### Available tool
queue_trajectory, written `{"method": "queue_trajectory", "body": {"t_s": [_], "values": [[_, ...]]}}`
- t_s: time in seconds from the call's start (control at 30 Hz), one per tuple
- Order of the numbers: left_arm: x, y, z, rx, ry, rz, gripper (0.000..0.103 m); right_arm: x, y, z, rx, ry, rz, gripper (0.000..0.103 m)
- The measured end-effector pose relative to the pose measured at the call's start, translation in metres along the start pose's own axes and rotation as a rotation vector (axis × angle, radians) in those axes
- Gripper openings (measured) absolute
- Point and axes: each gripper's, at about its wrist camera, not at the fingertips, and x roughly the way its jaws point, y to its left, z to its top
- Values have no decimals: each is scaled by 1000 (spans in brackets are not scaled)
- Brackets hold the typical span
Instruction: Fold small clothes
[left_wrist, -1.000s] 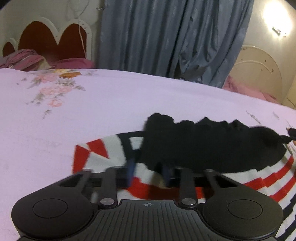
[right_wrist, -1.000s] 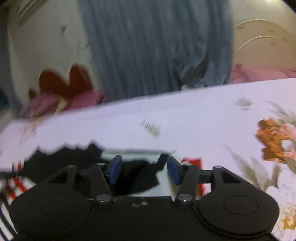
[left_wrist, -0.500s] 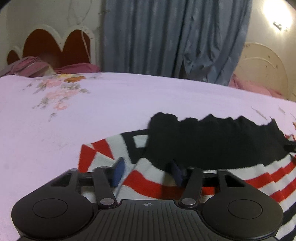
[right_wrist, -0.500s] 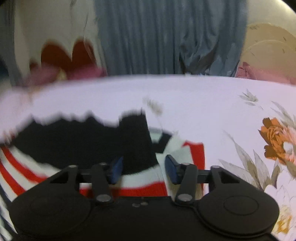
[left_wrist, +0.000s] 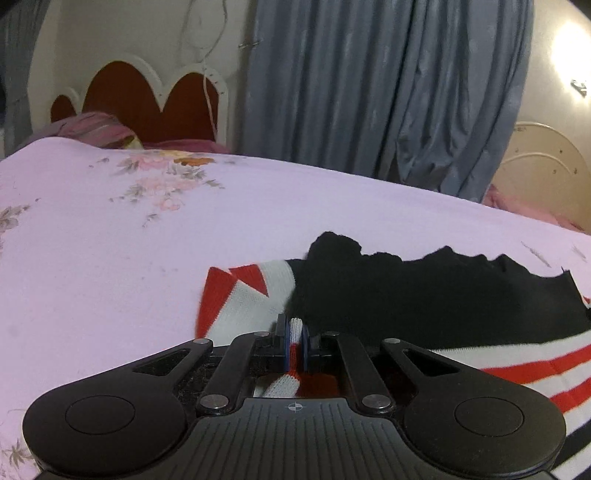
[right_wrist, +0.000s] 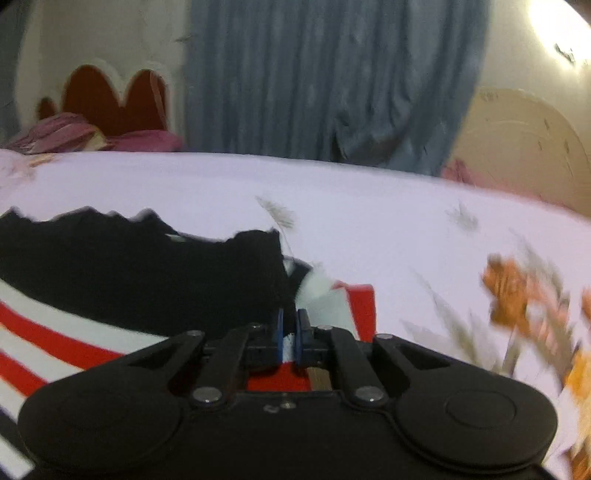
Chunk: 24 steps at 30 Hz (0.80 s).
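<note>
A small knit garment (left_wrist: 424, 306) lies on the bed, black across its middle with red, white and dark stripes along the near side. My left gripper (left_wrist: 294, 345) is shut on a pinch of the red-and-white knit at the garment's near left part. In the right wrist view the same garment (right_wrist: 140, 280) spreads to the left, and my right gripper (right_wrist: 289, 341) is shut on its white-and-red edge near the right corner. The right wrist view is blurred.
The lilac bedsheet (left_wrist: 129, 258) with flower prints stretches left and beyond the garment. A scalloped red headboard (left_wrist: 147, 99) and pillows stand at the far left. Grey-blue curtains (left_wrist: 388, 92) hang behind the bed, and a cream round panel (right_wrist: 524, 147) stands at the right.
Both grippers went from open to shut, each pinching the striped near edge of the garment. The right gripper dropped lower and rolled level over the garment's right corner.
</note>
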Motion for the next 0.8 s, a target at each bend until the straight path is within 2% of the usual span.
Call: {"method": "queue_trajectory", "body": {"t_s": [0.13,0.2,0.23,0.27,0.3,0.33,0.43,0.5,0.6,0.67,0.73,0.8], "values": [[-1,-4,-3,24,-11,5,6,0,11,-1,-53,-7,-36,8],[-2,-3,-1,23,-10,11,17,-1,14,0,-54,4,-38,10],[-3,-4,0,29,-5,23,35,-2,16,1,-53,12,-49,17],[-6,-6,4,42,6,48,62,-4,17,4,-50,21,-68,23],[-12,-9,9,60,8,67,73,-7,19,8,-50,28,-96,43],[-22,-11,11,67,-25,65,78,-11,20,11,-46,18,-115,59],[-51,-28,17,72,-104,3,78,-40,30,16,-9,-79,-82,59],[-59,-49,17,93,-109,-73,78,-52,52,16,-38,-81,20,51],[-58,-82,7,156,-49,-167,78,-57,89,13,-88,-62,128,50],[-53,-96,-3,193,2,-165,78,-54,108,9,-104,-20,179,51],[-45,-98,-11,180,78,-151,78,-47,118,5,-112,54,193,52],[-44,-96,-18,166,108,-134,78,-41,122,-3,-122,116,205,52]]}}
